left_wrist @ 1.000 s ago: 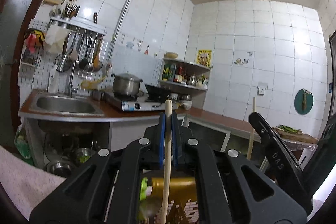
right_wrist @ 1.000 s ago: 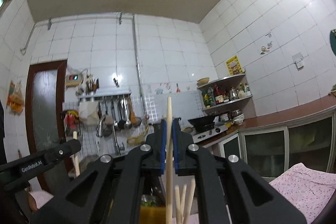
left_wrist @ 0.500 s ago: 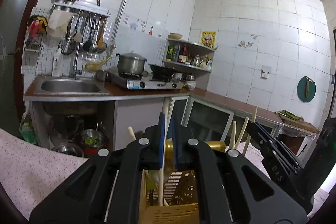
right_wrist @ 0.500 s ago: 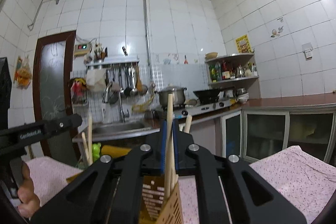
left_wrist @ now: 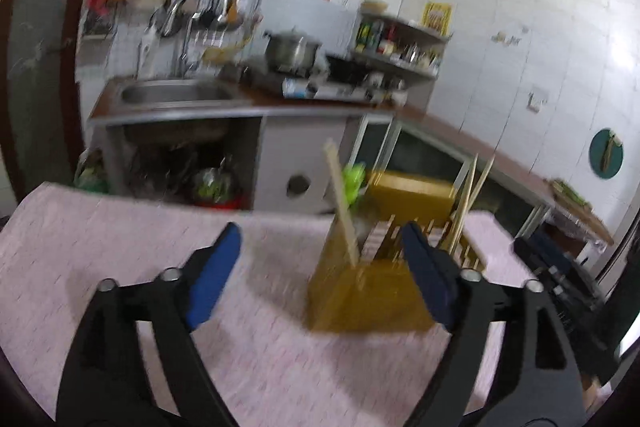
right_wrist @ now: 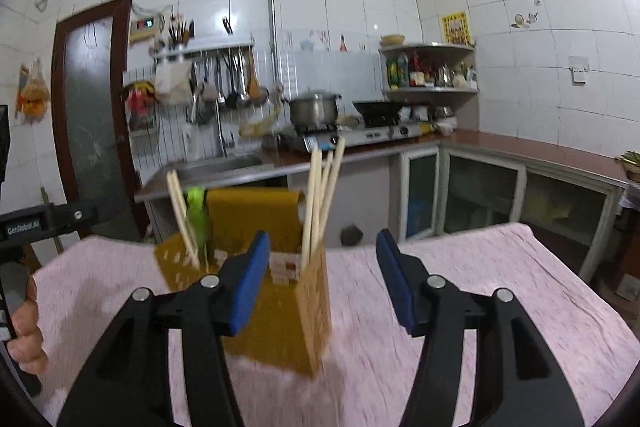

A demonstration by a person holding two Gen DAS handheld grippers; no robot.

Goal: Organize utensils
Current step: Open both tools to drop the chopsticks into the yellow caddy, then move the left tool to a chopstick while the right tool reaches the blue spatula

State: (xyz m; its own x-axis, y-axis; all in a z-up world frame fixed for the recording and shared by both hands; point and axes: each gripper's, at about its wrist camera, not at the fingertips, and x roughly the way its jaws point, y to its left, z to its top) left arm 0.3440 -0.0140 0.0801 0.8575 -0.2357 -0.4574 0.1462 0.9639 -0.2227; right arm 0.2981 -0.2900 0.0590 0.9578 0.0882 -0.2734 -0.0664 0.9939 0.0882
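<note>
A yellow utensil holder (left_wrist: 360, 291) (right_wrist: 280, 319) stands on the pink cloth. Wooden chopsticks stand in it: one pair on its left side (left_wrist: 342, 203) (right_wrist: 182, 223), several on its right side (left_wrist: 466, 199) (right_wrist: 322, 199). A green utensil (right_wrist: 198, 217) (left_wrist: 354, 179) stands between them. My left gripper (left_wrist: 320, 267) is open and empty, just in front of the holder. My right gripper (right_wrist: 320, 275) is open and empty, its left finger in front of the holder.
The pink cloth (left_wrist: 120, 235) (right_wrist: 480, 267) covers the table. Behind it runs a kitchen counter with a sink (left_wrist: 172, 95), a gas stove with a pot (right_wrist: 314, 109) and a corner shelf (right_wrist: 428, 75). The other gripper shows at the frame edges (right_wrist: 44, 223) (left_wrist: 560, 267).
Both grippers opened and let go of their chopsticks, which now stand in the holder. Both grippers drew back and tilted down from it.
</note>
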